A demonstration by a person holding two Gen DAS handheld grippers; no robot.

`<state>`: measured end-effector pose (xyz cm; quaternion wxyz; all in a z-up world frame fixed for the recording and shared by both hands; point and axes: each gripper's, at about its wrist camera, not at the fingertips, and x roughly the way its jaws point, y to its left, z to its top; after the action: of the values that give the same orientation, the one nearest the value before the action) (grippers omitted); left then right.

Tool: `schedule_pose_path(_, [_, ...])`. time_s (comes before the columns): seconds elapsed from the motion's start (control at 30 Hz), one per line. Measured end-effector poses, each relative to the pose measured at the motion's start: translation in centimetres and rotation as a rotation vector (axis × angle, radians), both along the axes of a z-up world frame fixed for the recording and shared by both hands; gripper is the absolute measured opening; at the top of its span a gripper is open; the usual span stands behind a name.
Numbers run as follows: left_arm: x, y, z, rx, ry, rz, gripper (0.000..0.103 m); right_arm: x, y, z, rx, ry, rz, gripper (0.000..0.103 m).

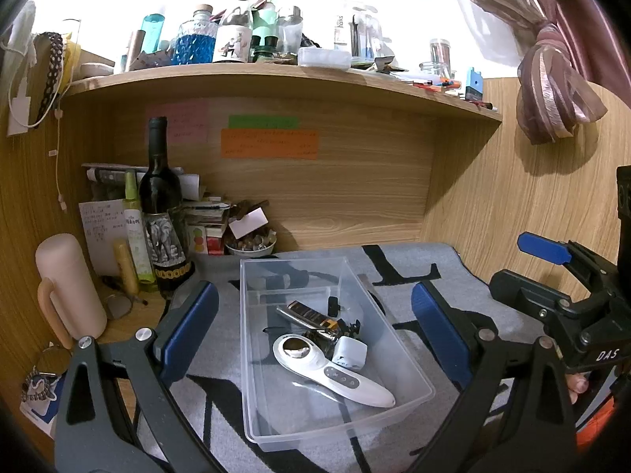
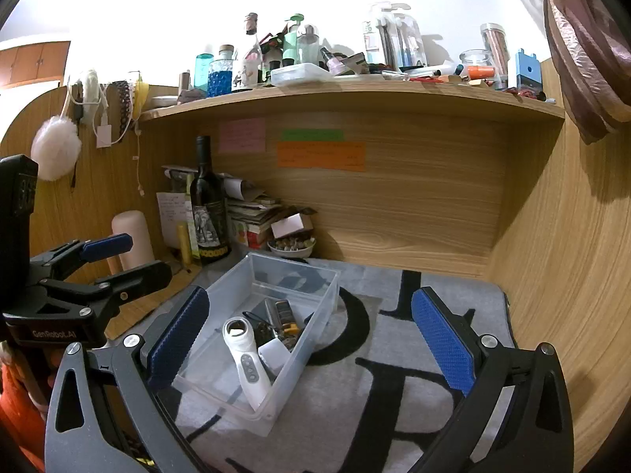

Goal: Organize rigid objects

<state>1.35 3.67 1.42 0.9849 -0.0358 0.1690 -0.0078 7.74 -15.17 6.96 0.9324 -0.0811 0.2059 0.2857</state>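
On the left side of the wooden desk (image 1: 130, 327) stand things that do not belong to the sorting: a pale pink cylindrical flask with a handle (image 1: 67, 283) and a dark glass wine bottle with an elephant label (image 1: 161, 216), pushed into the corner, probably to keep the middle free.

The left gripper (image 1: 311, 315) hovers over the clear rectangular plastic bin (image 1: 410, 362), its blue-padded fingers (image 1: 189, 327) spread wide on both sides of the bin and holding nothing. The bin rests on a grey mat with black letters (image 2: 394, 354), which I think keeps it from sliding.

Inside the bin lie the collected rigid objects: a white handheld device with a round metallic head and a row of buttons (image 1: 327, 370), a small white cube-shaped charger (image 1: 349, 352) touching it, a dark flat metallic bar (image 1: 303, 311), and some small dark pieces that I cannot identify. The long axis of the white device runs diagonally across the bin floor; its head points to the back wall and its thin handle to the near right corner.

The right gripper (image 2: 311, 335) is also spread and empty, beside the bin over the mat.
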Motion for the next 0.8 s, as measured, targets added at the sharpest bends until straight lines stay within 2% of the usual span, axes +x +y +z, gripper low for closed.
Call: schedule_pose_path(0.8, [0.36,0.06,-0.19,-0.013,0.011,-0.022,0.100,0.03,0.47,-0.23,-0.002,0.005,0.000,0.103])
